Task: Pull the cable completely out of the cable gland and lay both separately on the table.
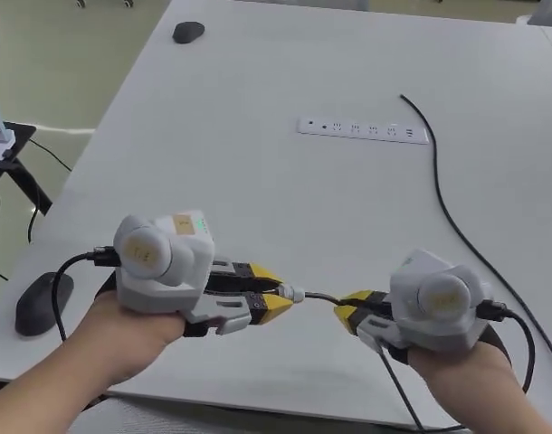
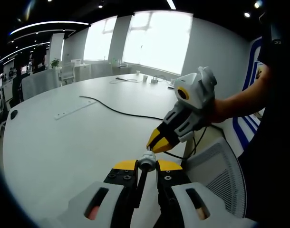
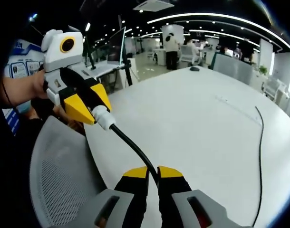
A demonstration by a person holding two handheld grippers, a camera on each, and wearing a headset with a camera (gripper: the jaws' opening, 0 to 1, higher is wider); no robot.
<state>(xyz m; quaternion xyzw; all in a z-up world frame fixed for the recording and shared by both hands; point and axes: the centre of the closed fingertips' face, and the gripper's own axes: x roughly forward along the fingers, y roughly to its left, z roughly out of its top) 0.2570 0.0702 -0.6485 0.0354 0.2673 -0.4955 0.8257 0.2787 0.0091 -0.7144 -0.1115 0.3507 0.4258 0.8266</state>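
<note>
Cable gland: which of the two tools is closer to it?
Left. The left tool is shut on the cable gland; the right tool grips the cable a short way off.

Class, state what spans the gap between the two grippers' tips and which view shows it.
A short stretch of black cable, running from the white cable gland in the left gripper to the right gripper; the head view shows it.

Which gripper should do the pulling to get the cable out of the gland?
Right: the right gripper is shut on the cable just past the cable gland, which the left gripper clamps steady.
</note>
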